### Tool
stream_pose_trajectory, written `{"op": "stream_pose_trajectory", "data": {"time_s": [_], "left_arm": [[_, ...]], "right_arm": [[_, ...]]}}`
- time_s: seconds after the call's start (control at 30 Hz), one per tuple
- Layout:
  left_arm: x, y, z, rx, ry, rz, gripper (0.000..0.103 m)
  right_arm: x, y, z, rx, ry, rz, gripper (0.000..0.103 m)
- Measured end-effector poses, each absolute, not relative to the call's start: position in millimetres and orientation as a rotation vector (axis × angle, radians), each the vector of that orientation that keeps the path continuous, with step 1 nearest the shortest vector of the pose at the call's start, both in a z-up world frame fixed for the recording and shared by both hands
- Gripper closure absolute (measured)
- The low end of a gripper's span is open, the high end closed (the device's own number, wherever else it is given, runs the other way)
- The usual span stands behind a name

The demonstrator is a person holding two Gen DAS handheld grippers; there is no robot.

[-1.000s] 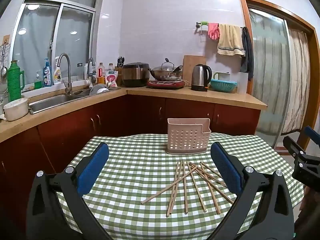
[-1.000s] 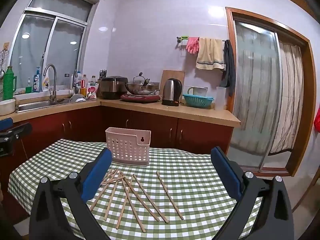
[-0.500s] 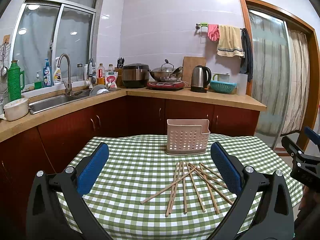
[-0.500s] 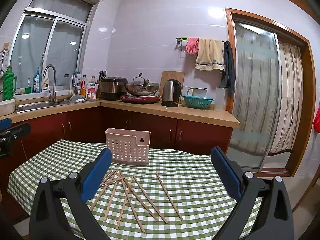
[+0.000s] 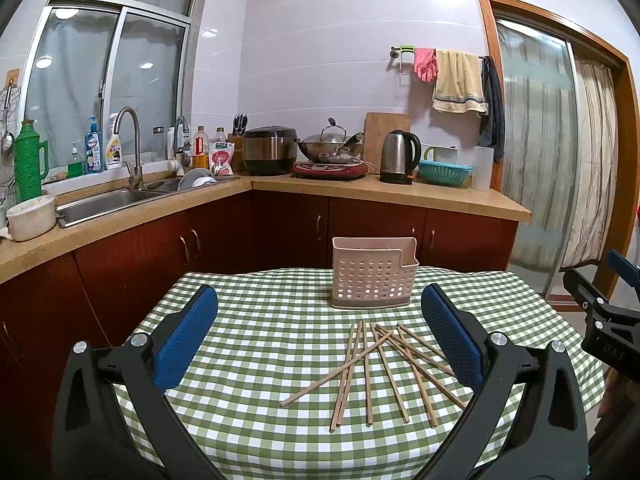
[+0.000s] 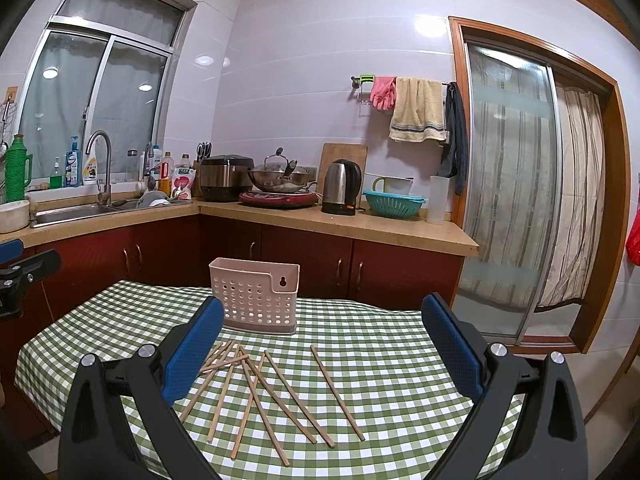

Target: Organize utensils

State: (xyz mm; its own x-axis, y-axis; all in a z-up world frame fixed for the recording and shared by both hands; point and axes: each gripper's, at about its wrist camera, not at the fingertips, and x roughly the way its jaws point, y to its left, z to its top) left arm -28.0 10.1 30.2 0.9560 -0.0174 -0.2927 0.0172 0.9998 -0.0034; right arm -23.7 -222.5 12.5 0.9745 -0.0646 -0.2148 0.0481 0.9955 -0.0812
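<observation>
Both grippers hover above the near edge of the table (image 5: pixel 256 320), and nothing is in either one. The left gripper (image 5: pixel 319 340) has its jaws spread wide, blue pads (image 5: pixel 185 338) well apart, with only green-checked tablecloth (image 5: pixel 248 400) showing between them. The right gripper (image 6: pixel 319 344) is just as wide open, its blue pads (image 6: pixel 452 344) framing the cloth and holding nothing.

And there are the chopsticks (image 5: pixel 366 372), a loose scatter of wooden sticks lying flat on the cloth, several crossing one another in a fan. In the left wrist view they sit between the fingers, closer to the right-hand finger, whose pad covers the ends of a few. From the right wrist view the chopsticks (image 6: pixel 256 392) lie toward the left-hand finger, and one stick rests a little apart from the bunch on the right.

Just beyond the sticks, toward the far edge of the table, stands the pale perforated utensil holder (image 5: pixel 374 278), upright and apart from the chopsticks. The right wrist view shows a keyhole hanging slot in its taller back wall (image 6: pixel 283 282).

Behind the table runs the kitchen counter (image 6: pixel 340 224) with an electric kettle (image 6: pixel 341 187), a wok (image 6: pixel 278 178) and a rice cooker (image 6: pixel 225 178).
</observation>
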Motion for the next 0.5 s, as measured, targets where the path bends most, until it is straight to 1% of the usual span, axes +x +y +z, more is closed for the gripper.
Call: {"op": "stream_pose_trajectory", "data": {"time_s": [0.5], "left_arm": [[-27.7,8.7,28.1,-0.003,0.3,-0.021,0.004]], "right_arm": [[-24.0,-220.0,9.4,-0.074,0.218,-0.056,0.007]]}}
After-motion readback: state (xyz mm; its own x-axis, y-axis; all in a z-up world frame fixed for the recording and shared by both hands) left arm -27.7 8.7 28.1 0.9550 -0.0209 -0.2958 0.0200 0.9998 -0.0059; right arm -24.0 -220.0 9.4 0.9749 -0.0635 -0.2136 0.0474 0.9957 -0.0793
